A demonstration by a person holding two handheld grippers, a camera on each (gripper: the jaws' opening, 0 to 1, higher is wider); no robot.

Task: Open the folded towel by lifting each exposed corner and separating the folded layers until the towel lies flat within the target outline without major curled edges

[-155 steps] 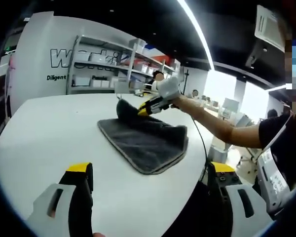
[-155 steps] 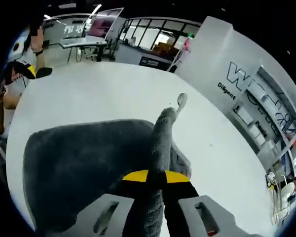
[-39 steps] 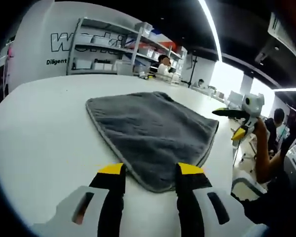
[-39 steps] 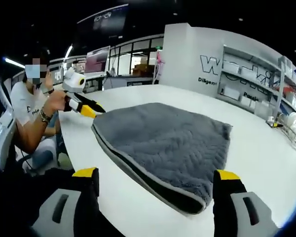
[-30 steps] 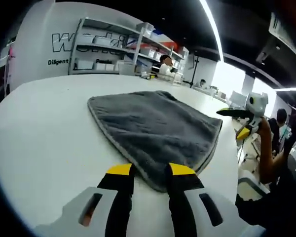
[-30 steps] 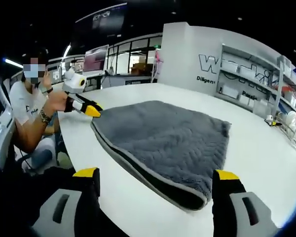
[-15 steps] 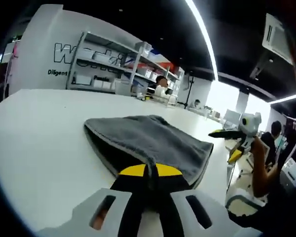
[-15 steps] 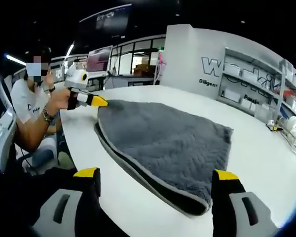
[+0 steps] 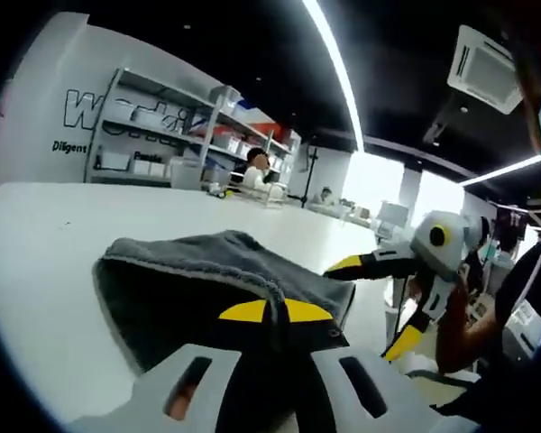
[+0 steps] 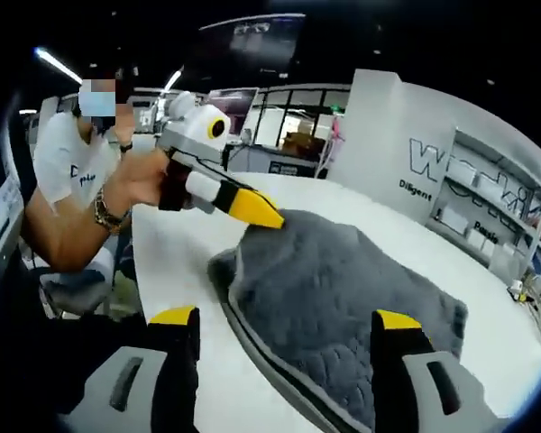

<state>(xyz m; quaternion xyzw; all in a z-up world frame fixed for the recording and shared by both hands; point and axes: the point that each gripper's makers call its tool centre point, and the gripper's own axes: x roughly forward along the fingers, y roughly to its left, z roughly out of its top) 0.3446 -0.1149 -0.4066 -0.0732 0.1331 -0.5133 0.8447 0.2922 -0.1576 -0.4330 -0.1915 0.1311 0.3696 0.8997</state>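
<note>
Slippage is the main risk: the left gripper (image 9: 276, 311) is clamped on a corner of the grey towel (image 9: 207, 280), raised off the white counter (image 9: 36, 271), and a thin bite on plush cloth could let go mid-lift. In the right gripper view the left gripper (image 10: 263, 215) pinches that corner of the towel (image 10: 343, 298) while the rest lies on the counter (image 10: 176, 248). The right gripper (image 10: 284, 320) hangs wide apart and holds nothing, so the far edge is unpinned; a quick pull could drag the whole towel or leave a layer curled. I see no outline.
</note>
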